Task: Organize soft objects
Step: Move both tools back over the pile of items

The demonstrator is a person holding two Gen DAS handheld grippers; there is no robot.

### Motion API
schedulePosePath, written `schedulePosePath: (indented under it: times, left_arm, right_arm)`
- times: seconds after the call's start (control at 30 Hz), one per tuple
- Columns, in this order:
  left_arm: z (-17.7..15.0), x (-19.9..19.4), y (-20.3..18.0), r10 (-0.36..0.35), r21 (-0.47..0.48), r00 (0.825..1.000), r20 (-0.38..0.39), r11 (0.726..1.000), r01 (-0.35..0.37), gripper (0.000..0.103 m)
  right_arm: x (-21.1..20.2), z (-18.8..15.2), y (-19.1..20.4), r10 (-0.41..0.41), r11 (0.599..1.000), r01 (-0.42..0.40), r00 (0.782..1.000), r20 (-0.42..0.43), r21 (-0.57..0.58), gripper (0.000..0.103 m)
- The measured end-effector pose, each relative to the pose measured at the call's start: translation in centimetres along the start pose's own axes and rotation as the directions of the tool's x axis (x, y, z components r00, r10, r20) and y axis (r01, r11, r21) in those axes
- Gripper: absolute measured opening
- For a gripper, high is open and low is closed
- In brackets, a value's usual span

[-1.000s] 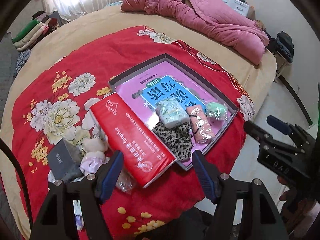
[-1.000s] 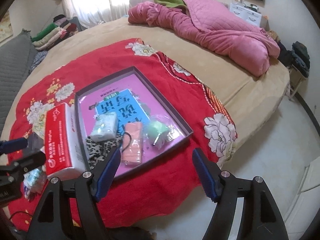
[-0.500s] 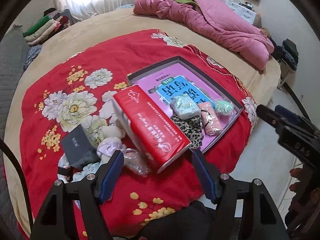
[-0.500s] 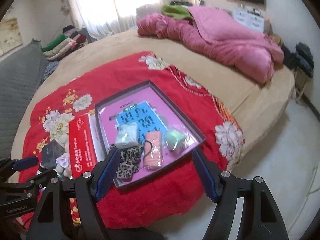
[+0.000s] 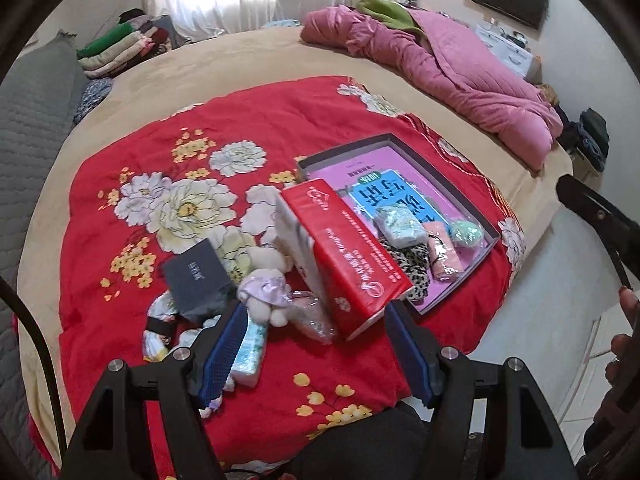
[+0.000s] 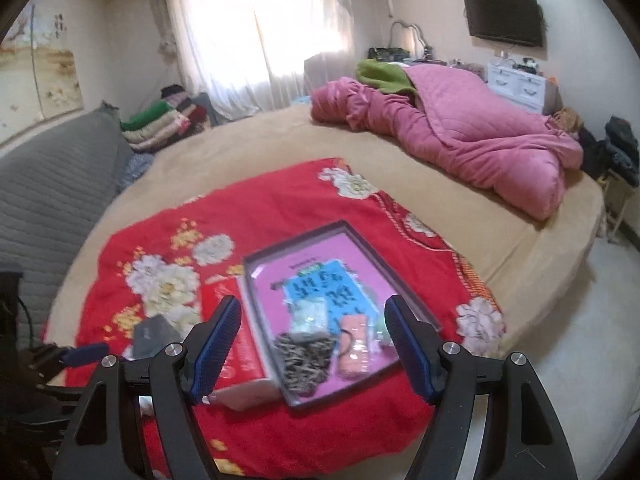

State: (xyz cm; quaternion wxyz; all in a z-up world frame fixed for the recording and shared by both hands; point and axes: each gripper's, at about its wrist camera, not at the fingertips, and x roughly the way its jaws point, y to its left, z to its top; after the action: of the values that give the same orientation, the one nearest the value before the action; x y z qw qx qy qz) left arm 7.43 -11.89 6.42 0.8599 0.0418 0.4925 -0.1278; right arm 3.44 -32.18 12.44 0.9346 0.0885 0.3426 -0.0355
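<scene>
Both cameras have pulled back and swung left since a second ago. Left view: the left gripper (image 5: 314, 340) gapes wide, holding nothing, over the loose pile (image 5: 256, 300) just ahead, likely the next pick; the red pack (image 5: 344, 256) leans ahead-right against the tray (image 5: 448, 178). Right view, blurred: the right gripper (image 6: 312, 344) hangs wide and empty, the tray (image 6: 304, 240) with sorted soft bits (image 6: 306, 354) dead ahead
</scene>
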Motion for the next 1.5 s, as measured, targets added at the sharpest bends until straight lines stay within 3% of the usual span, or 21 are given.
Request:
schedulePosePath:
  times: [0.4,0.97,1.27,1.5]
  left_arm:
    - [-1.8,-2.5,7.2,0.054,-0.133,0.998,0.031,0.99,-0.049,0.07]
    - [-6.0,-4.5,18.2,0.144,-0.335,0.99,0.009,0.933,-0.133,0.07]
    - [-8.5,-3.1,20.9,0.12,-0.402,0.992,-0.037,0.907,-0.125,0.07]
    - [-10.2,-1.2,20.8,0.104,-0.399,0.991,-0.086,0.908,-0.13,0.07]
  right_arm:
    - [-1.5,0.1,4.1,0.092,0.992,-0.091,0.996,0.002,-0.086,0.076]
    - [0.4,-1.6,9.5,0.139,0.962,-0.152,0.988,-0.072,-0.225,0.076]
    - [2.0,-2.9,11.1,0.157,0.949,-0.183,0.98,-0.12,-0.256,0.076]
    - [3.5,-4.2,11.5,0.152,0.946,-0.194,0.973,-0.172,-0.261,0.076]
